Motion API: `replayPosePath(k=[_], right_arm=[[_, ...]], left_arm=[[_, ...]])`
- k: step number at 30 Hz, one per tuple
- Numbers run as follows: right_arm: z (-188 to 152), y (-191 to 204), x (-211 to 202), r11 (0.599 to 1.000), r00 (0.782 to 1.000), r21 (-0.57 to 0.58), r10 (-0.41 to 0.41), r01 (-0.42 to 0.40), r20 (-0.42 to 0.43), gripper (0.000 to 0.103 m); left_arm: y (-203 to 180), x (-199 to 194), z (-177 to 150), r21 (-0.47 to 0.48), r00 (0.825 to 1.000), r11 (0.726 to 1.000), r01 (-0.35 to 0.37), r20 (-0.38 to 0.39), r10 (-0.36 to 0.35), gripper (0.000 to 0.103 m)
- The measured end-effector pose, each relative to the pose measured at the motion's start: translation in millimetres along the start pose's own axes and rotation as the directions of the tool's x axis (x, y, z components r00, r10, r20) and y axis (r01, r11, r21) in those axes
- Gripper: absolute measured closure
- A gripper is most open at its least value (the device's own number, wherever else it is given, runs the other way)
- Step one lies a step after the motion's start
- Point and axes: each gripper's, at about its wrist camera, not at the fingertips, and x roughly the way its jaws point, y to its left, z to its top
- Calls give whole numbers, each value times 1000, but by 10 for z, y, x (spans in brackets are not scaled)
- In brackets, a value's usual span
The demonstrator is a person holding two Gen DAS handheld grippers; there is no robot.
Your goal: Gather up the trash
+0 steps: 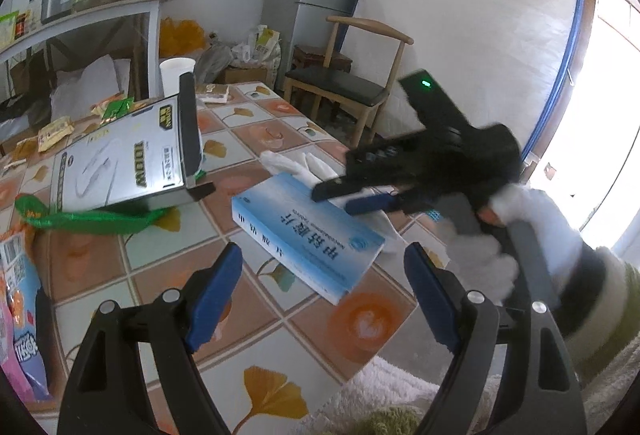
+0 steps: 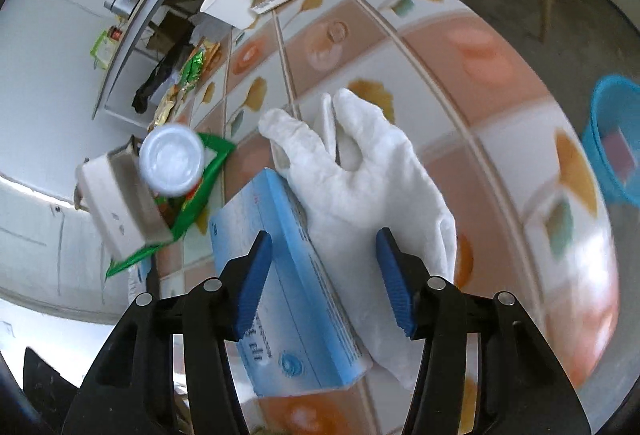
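A light blue medicine box (image 1: 306, 235) lies on the tiled tablecloth, partly on a white glove (image 1: 294, 163). My left gripper (image 1: 322, 293) is open and empty, just short of the box. My right gripper (image 2: 324, 279) is open, its jaws either side of the box's (image 2: 288, 291) long edge and the glove (image 2: 360, 187). In the left wrist view the right gripper (image 1: 340, 195) hovers over the box's far end. A silver "100W" box (image 1: 124, 159) rests on a green wrapper (image 1: 92, 221).
Snack wrappers (image 1: 56, 133), a white paper cup (image 1: 176, 75) and a small carton (image 1: 214, 93) lie at the table's far side. A colourful bag (image 1: 20, 315) sits at left. A wooden chair (image 1: 352, 75) stands beyond the table. A blue basin (image 2: 616, 147) stands on the floor at right.
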Motion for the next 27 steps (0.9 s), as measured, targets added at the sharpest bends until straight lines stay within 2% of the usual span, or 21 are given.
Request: replayPosePath(k=[5,8,10,13,15,16,21,24,27], right_arm=[[-90,-11,-58,999,999,25,47,-47,-6,50],[-81,-1,-211,997,997,12,72,-72,38,50],[-90,0,-365,999,996,-17,37,-36,87,50],[-27,21,-438,991,987,-89,-89,102,136,52],[-15,35,-436,982,984,-134,-115,133,135,65],[-19,49,-439,980,986,-155,-107,126,128,67],[-198,85,-259,972,997,-226,-67,70,22,93],[-313,178,-106,965,998,-261,-37,24,-47,95],[-415,245,-26,960,990,-266,56,-89,-127,95]], left_arm=[[32,45,-32,-32,1000,999,9,-28,-10,22],[81,120,-19,-88,998,996,22,-53,-26,22],[127,185,0,-143,997,989,37,-68,-47,22],[150,249,-9,-186,994,981,49,-86,-66,22],[156,284,-24,-195,994,980,38,-97,-58,22],[163,291,-34,-197,994,980,31,-100,-51,22],[233,302,-56,-237,994,971,16,-103,-41,22],[284,263,-37,-263,995,965,9,-97,-36,22],[331,200,-18,-271,996,962,-4,-89,-21,22]])
